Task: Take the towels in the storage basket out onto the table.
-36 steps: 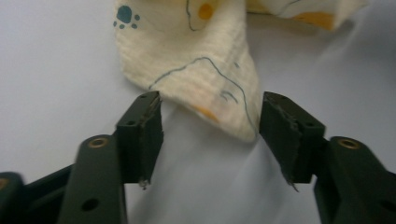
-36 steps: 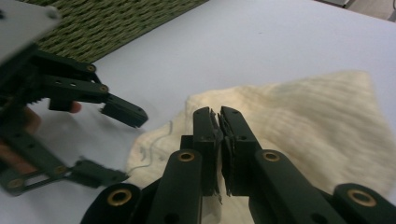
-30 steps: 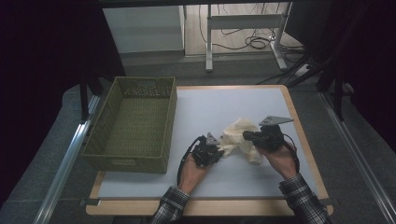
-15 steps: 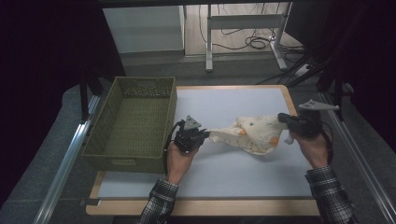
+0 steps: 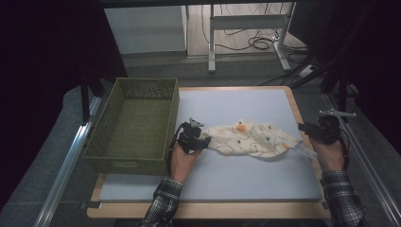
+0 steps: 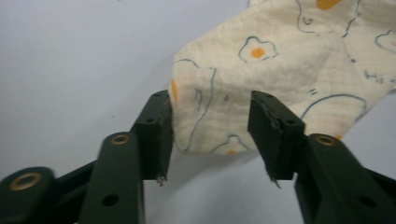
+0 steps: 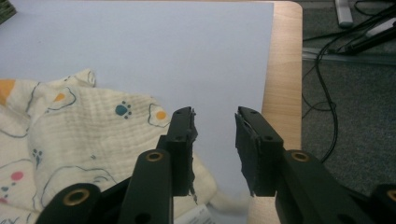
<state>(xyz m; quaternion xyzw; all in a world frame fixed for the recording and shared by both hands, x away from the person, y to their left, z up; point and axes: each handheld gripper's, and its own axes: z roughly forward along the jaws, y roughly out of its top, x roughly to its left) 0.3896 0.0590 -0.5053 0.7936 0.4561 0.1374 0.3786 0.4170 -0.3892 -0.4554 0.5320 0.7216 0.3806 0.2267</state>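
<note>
A green basket (image 5: 132,124) sits on the pale table (image 5: 236,175), cables (image 5: 257,42) beyond.

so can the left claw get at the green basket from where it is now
Probably yes. The left claw sits just beside the green basket's near wall, with nothing between them. Its jaws have just been opening and stand apart around the corner of the egg-print cloth, so it should be free to swing over.

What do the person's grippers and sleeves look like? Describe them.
Both the left gripper and the right gripper are black, each with two flat, blocky jaws carrying brass-coloured rivets and small screw holes. The pads' edges look worn and frayed. A black cable trails from the left gripper, and a grey three-cornered plate tops the right one. Both sleeves are dark plaid with pale lines.
</note>
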